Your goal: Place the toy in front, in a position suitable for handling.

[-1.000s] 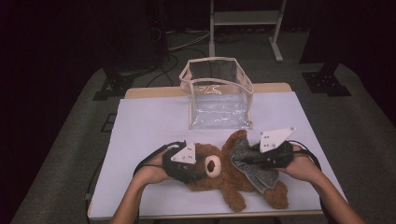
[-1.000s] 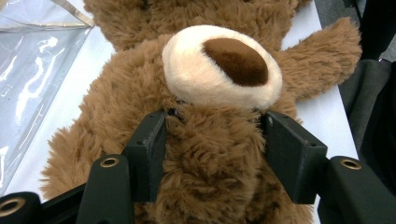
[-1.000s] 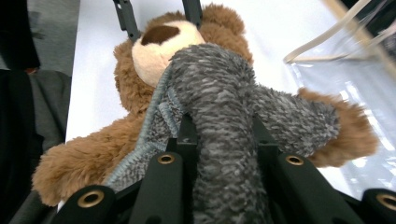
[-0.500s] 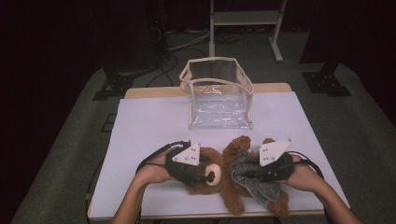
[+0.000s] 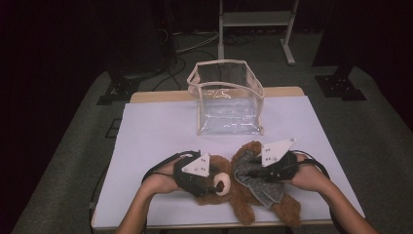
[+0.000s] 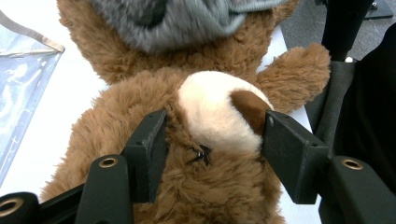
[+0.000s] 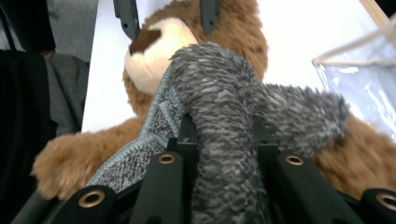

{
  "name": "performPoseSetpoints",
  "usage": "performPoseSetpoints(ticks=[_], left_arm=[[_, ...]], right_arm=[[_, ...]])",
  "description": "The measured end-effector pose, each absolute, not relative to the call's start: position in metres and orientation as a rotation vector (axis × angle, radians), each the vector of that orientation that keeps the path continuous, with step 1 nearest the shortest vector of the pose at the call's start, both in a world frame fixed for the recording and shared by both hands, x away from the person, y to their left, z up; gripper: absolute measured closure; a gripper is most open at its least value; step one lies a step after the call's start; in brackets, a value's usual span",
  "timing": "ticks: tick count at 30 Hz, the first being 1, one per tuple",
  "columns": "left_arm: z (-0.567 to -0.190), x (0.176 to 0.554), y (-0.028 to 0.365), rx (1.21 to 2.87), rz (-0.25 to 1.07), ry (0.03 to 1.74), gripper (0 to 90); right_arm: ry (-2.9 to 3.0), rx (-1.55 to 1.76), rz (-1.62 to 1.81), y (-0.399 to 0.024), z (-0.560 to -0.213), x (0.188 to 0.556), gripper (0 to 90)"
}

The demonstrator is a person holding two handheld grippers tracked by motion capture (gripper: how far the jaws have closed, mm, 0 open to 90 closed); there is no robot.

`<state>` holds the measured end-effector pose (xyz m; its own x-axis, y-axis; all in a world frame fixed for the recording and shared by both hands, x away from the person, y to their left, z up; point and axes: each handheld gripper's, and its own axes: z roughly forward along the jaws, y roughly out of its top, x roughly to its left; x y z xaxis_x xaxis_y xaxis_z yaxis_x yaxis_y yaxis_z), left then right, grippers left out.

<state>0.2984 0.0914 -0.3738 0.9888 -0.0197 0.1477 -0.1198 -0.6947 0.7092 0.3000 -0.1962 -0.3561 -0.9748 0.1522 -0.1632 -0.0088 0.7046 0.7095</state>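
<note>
A brown teddy bear point(image 5: 246, 207) lies on its back on the white table point(image 5: 156, 131), near the front edge. A grey knitted garment point(image 5: 260, 185) covers its body. My left gripper point(image 5: 214, 184) is shut on the bear's head, with its jaws pressed into the fur on both sides of the cream muzzle point(image 6: 215, 112). My right gripper point(image 5: 249, 171) is shut on a bunched fold of the grey garment point(image 7: 224, 102), which rises between its jaws. Beyond it the bear's face point(image 7: 154, 51) shows between the left gripper's fingertips point(image 7: 128, 18).
A clear plastic bag point(image 5: 229, 105) with a cream rim stands open at the back middle of the table; it also shows as the clear bag point(image 6: 18, 84) and the bag's wall point(image 7: 359, 70). A metal stand point(image 5: 255, 19) and cables sit on the floor behind.
Both grippers have edged slightly toward the table's near edge with the bear and the garment. Both grips look the same.
</note>
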Motion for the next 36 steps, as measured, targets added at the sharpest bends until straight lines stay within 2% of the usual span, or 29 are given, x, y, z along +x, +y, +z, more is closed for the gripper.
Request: performPoseSetpoints(ticks=[5, 10, 12, 16, 19, 24, 29, 32, 36], left_arm=[[-0.368, 0.300, 0.092, 2.328, 0.167, -0.109, 40.2], [-0.360, 0.302, 0.094, 2.296, 0.172, -0.091, 42.8], [-0.365, 0.303, 0.091, 2.308, 0.134, -0.098, 44.6], [-0.369, 0.303, 0.090, 2.313, 0.109, -0.099, 46.0], [-0.370, 0.300, 0.087, 2.323, 0.107, -0.104, 46.2], [-0.370, 0.298, 0.087, 2.336, 0.120, -0.110, 46.2], [-0.371, 0.298, 0.087, 2.326, 0.118, -0.102, 46.2], [-0.369, 0.299, 0.087, 2.325, 0.124, -0.104, 46.0], [-0.362, 0.301, 0.090, 2.322, 0.150, -0.103, 44.9]], right_arm=[[2.709, 0.196, 1.171, -0.218, -0.362, 0.297, 71.9], [2.717, 0.196, 1.177, -0.218, -0.365, 0.293, 72.0], [2.725, 0.194, 1.170, -0.217, -0.364, 0.294, 71.9], [2.728, 0.161, 1.124, -0.209, -0.357, 0.293, 72.0], [2.708, 0.107, 1.107, -0.190, -0.345, 0.296, 71.9], [2.713, 0.041, 1.054, -0.165, -0.345, 0.301, 71.8], [2.733, 0.096, 1.057, -0.180, -0.349, 0.307, 71.8], [2.735, 0.224, 1.154, -0.211, -0.354, 0.312, 71.9], [2.739, 0.241, 1.169, -0.216, -0.362, 0.309, 72.1]])
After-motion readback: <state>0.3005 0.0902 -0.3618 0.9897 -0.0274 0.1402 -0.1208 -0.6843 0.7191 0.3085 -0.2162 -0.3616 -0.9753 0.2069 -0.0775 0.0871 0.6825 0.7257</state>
